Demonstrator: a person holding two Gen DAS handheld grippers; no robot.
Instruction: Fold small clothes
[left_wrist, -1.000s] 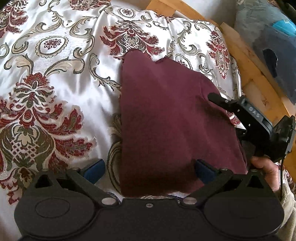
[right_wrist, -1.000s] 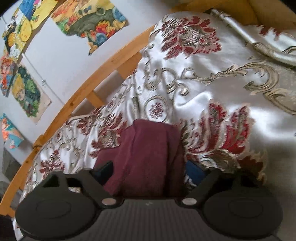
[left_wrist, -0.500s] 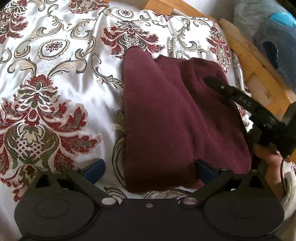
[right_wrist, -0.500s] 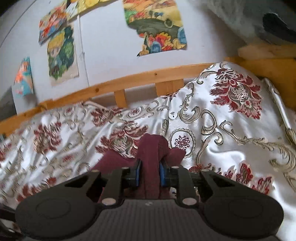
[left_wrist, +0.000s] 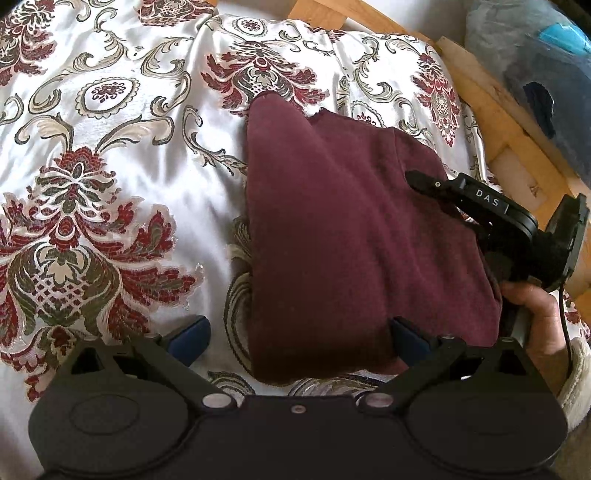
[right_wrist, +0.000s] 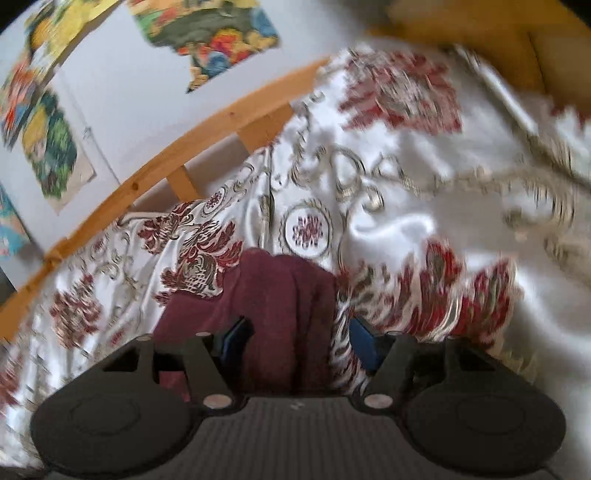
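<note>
A folded maroon garment (left_wrist: 343, 236) lies on the floral satin bedspread (left_wrist: 110, 177). My left gripper (left_wrist: 299, 339) is open, its blue pads either side of the garment's near edge, hovering over it. In the left wrist view the right gripper (left_wrist: 417, 179) reaches in from the right onto the garment's right side, with the hand behind it. In the right wrist view the right gripper (right_wrist: 299, 341) is open, jaws straddling a raised fold of the maroon garment (right_wrist: 280, 295); this view is blurred.
The wooden bed frame (left_wrist: 495, 122) runs along the right edge, with grey and blue bags (left_wrist: 543, 74) beyond it. In the right wrist view a wooden rail (right_wrist: 155, 177) and a wall with colourful posters (right_wrist: 218, 33) lie behind the bed.
The right gripper, shut on a fold of the garment half a second ago, has opened and tilted. The left gripper stayed open, its view shifting slightly closer to the garment.
</note>
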